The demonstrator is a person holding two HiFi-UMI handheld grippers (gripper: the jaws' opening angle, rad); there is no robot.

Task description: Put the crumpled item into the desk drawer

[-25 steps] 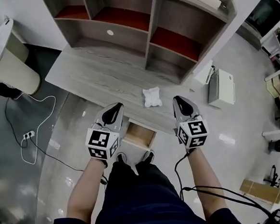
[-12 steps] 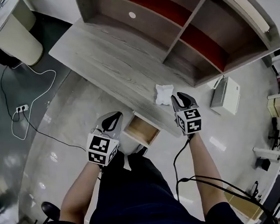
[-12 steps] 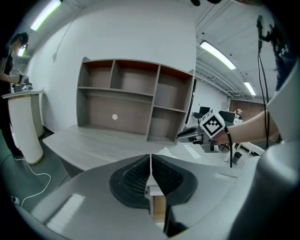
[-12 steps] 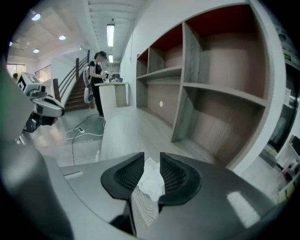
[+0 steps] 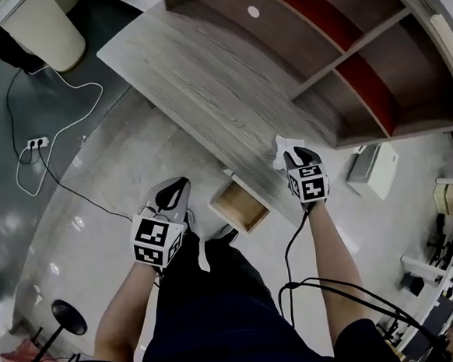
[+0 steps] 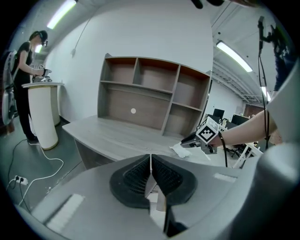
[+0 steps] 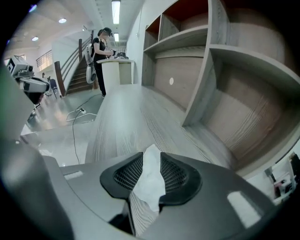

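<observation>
In the head view the right gripper (image 5: pixel 296 155), jaws just now opening with the crumpled white item (image 5: pixel 284 142) between them, covers all but a scrap at its 11 o'clock. The desk (image 5: pixel 203 77) edge hides the drawer's (image 5: pixel 242 203) back. The shelf unit (image 5: pixel 341 50) is cut off at 12 and 3 o'clock.

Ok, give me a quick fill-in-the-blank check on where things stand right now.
The crumpled item rests on the desk between the ___ tongs.
The desk drawer stands ___.
The left tongs are ___ and empty.
Missing: right; open; shut.
The right tongs have just been opening, with the item between them.
</observation>
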